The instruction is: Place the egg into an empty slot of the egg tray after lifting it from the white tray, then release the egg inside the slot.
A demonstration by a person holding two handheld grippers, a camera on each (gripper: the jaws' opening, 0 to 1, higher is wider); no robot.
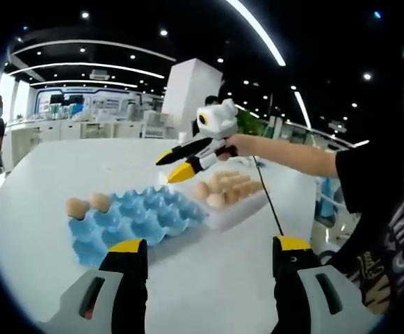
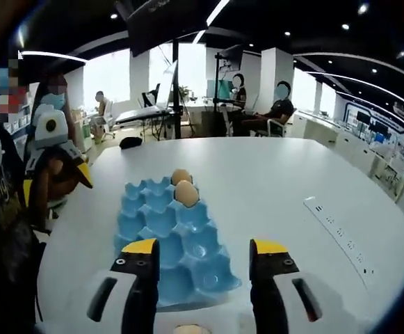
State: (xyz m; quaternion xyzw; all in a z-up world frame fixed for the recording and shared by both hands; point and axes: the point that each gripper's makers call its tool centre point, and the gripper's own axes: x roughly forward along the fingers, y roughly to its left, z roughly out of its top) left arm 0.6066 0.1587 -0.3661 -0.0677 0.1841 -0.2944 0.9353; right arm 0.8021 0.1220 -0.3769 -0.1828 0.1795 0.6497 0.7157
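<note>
I see the white table point(image 1: 42, 209) carrying the blue egg tray point(image 1: 142, 216), two eggs point(image 2: 185, 193) in its far slots. Right of it the white tray point(image 1: 240, 207) holds more eggs point(image 1: 224, 188). My right gripper point(image 1: 168, 167) hovers above them, jaws apart, empty. My left gripper point(image 1: 208, 254) stands open, empty.

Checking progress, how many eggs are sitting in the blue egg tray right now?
2, side by side in end slots of the blue egg tray: one egg, another egg just beyond. Other slots look empty.
</note>
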